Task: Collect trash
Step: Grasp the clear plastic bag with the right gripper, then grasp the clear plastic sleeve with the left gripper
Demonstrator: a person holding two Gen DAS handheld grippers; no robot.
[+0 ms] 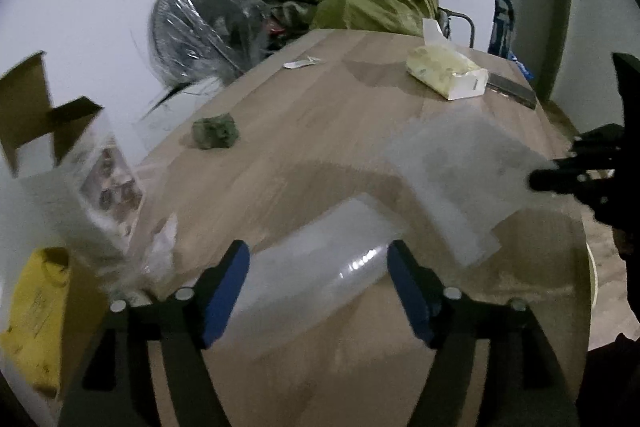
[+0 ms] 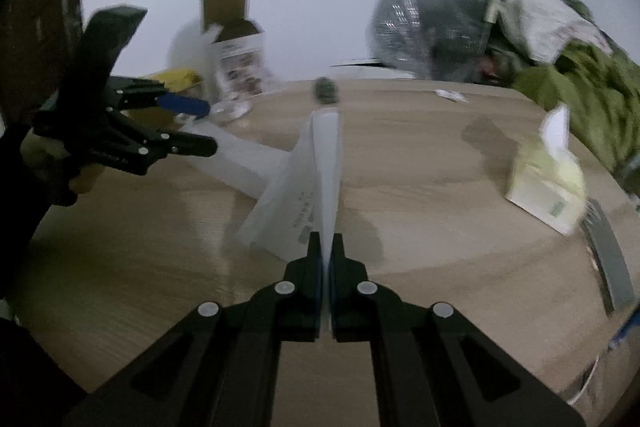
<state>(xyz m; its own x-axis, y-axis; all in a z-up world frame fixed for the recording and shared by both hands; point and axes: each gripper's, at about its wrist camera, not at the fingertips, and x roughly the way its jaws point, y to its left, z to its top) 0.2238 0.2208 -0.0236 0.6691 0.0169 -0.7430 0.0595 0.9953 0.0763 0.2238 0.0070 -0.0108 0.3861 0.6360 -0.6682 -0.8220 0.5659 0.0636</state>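
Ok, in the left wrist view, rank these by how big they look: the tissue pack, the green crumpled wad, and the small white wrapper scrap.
1. Tissue pack
2. Green crumpled wad, though it sits nearer the camera
3. White wrapper scrap, clearly smallest, though farthest back

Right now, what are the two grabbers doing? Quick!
Left gripper: open, fingers either side of a clear plastic piece, not pressing on it.
Right gripper: shut on a translucent plastic bag.
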